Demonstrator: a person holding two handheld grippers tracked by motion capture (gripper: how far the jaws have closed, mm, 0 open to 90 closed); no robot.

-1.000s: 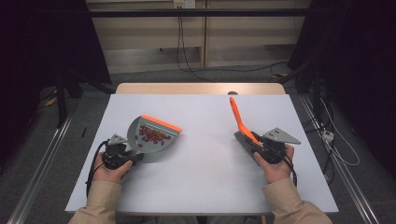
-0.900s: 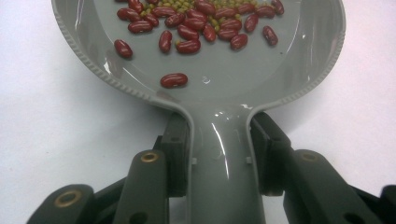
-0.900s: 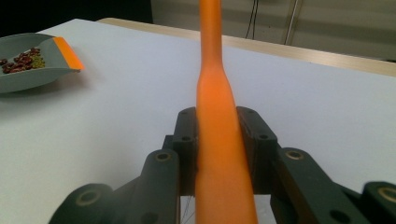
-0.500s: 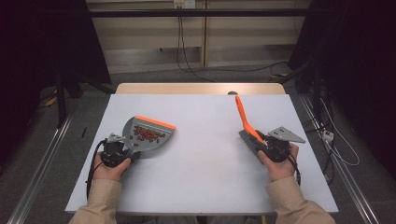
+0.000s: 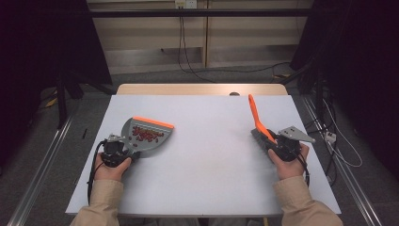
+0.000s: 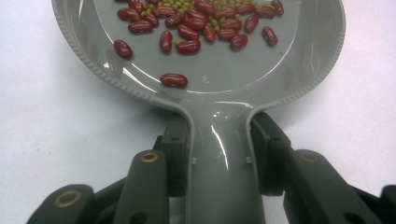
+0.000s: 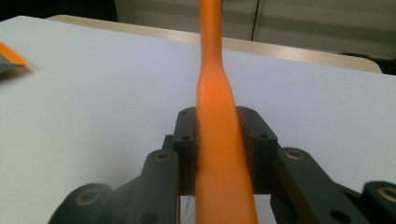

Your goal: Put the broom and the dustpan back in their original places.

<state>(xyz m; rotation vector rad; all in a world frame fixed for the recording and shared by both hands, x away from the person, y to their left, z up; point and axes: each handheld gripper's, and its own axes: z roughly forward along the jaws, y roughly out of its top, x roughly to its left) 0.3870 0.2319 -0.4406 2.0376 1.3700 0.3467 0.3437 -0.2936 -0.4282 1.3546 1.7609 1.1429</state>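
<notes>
A grey dustpan (image 5: 146,134) with an orange front lip lies on the white table at the left. It holds red beans (image 6: 187,32) and small green ones. My left gripper (image 5: 117,149) is shut on the dustpan's handle (image 6: 219,154), one pad pressed on each side. At the right, my right gripper (image 5: 282,146) is shut on the orange handle of a brush (image 5: 255,115), which slants up and away from it. The brush's dark bristles (image 5: 259,137) sit just above the table. In the right gripper view the pads clamp the orange brush handle (image 7: 215,116) from both sides.
The white tabletop (image 5: 202,179) stretches bare between the two tools. A wooden edge (image 5: 202,89) runs along its far side. Cables lie on the floor beyond and to the right, and metal rails run along both sides of the table.
My right gripper has carried the brush to the right, toward the table's right edge. The left gripper and dustpan have hardly moved.
</notes>
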